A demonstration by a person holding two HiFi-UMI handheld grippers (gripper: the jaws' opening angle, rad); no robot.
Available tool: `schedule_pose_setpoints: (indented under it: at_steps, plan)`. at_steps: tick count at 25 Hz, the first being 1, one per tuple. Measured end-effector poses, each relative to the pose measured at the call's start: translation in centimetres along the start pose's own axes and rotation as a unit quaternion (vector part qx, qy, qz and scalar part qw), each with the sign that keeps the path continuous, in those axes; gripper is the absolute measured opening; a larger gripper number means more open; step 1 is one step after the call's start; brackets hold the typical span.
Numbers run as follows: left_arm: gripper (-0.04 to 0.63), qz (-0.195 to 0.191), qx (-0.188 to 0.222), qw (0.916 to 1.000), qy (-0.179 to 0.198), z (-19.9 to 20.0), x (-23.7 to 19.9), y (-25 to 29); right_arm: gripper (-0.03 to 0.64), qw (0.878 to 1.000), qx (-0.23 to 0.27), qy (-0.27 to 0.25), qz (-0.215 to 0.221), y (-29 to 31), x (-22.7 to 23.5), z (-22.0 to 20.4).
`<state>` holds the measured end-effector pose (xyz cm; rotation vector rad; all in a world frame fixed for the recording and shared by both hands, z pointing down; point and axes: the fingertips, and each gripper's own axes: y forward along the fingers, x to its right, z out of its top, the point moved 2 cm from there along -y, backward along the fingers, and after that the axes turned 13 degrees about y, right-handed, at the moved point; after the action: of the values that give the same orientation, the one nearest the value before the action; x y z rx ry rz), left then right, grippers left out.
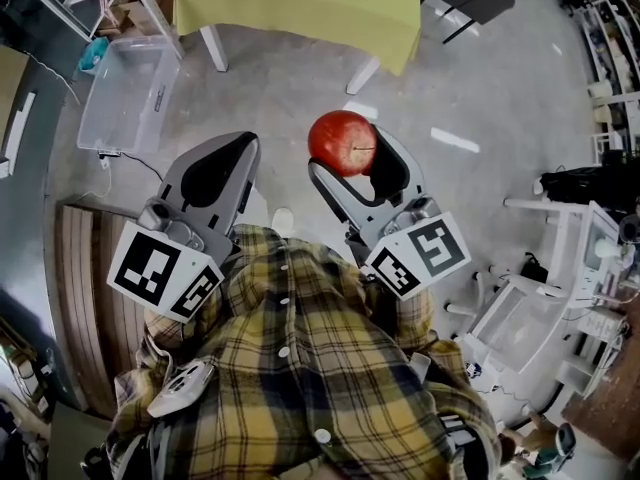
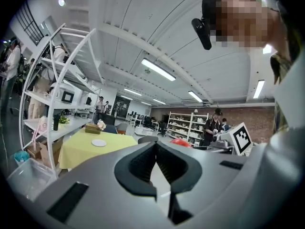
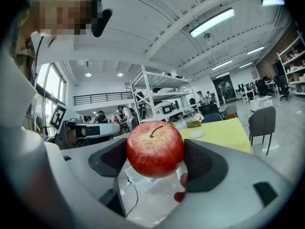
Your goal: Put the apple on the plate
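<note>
Cloth in pale yellow covers the surface (image 1: 300,8) ahead, well apart from both tools, so the step in hand looks like the carry across the grey floor (image 1: 500,98). The right gripper (image 1: 350,155) has its jaws clamped on the sides of the apple (image 3: 155,149), stem up, in the air. The left gripper (image 2: 155,151) has its jaws together on nothing. To do this well, hold the squeeze even and the apple level, and come in over the surface's edge. Lower until the fruit rests on the small white plate (image 3: 196,134) near a brown box (image 3: 193,124), and only then part the jaws, since a round apple may roll. No brand or wording is readable; the cubes (image 1: 165,271) bear only black-and-white square markers.
</note>
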<state>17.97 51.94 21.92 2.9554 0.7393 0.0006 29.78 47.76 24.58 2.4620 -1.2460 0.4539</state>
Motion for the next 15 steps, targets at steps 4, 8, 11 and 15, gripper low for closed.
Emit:
schedule_pose_setpoints:
  at_steps: [4, 8, 11, 15]
  plan:
    - [0.008, 0.009, -0.003, 0.9999, -0.006, -0.2, -0.9, 0.1, 0.365, 1.0, -0.004, 0.001, 0.004, 0.8, 0.3, 0.1]
    - [0.008, 0.011, -0.004, 0.9999, -0.011, -0.6, -2.7, 0.6, 0.365, 1.0, -0.008, 0.002, 0.003, 2.7, 0.7, 0.1]
    - [0.008, 0.01, -0.003, 0.9998, -0.016, -1.0, -4.6, 1.4, 0.365, 1.0, -0.013, 0.002, 0.0, 4.6, 1.2, 0.3]
    - [0.008, 0.009, -0.001, 0.9997, -0.022, -0.9, -7.4, 3.0, 0.365, 1.0, -0.019, 0.0, -0.003, 7.4, 2.1, 1.1]
